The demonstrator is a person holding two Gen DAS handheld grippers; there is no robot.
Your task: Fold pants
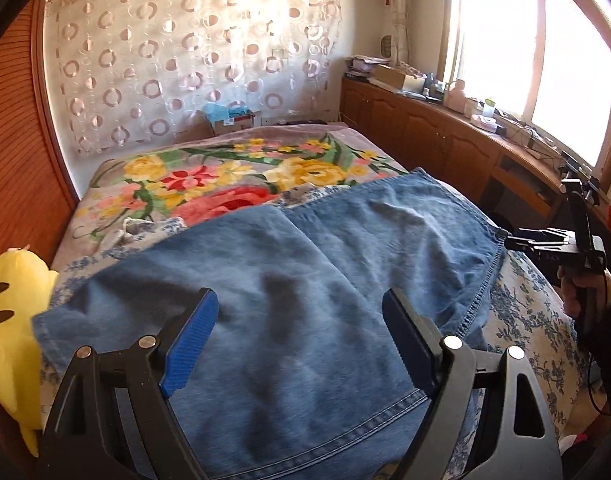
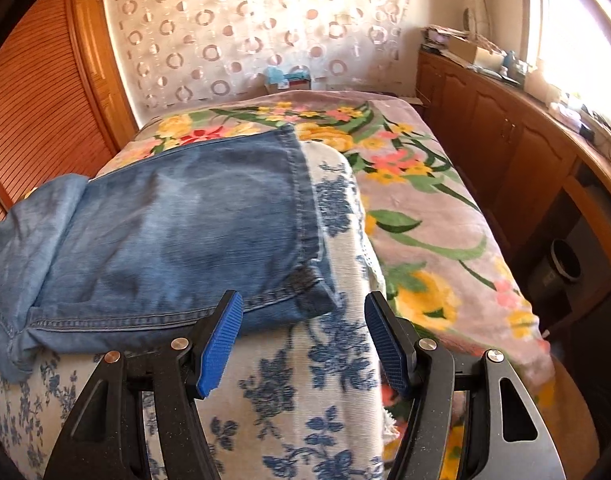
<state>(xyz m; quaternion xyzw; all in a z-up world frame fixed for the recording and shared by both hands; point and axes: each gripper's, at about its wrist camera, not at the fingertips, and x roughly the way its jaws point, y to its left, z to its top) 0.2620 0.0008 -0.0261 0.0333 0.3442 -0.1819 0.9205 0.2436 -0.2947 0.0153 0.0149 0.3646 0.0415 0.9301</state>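
Observation:
Blue denim pants lie folded flat on the bed; they also show in the right wrist view. My left gripper is open and empty, hovering just above the middle of the pants. My right gripper is open and empty, just off the pants' near right corner above the blue-and-white cover. In the left wrist view the right gripper shows at the pants' right edge, held by a hand.
The bed carries a blue-and-white floral cover and a bright flowered blanket. A yellow plush toy lies at the left edge. Wooden cabinets with clutter run along the right under the window. A slatted wooden door stands left.

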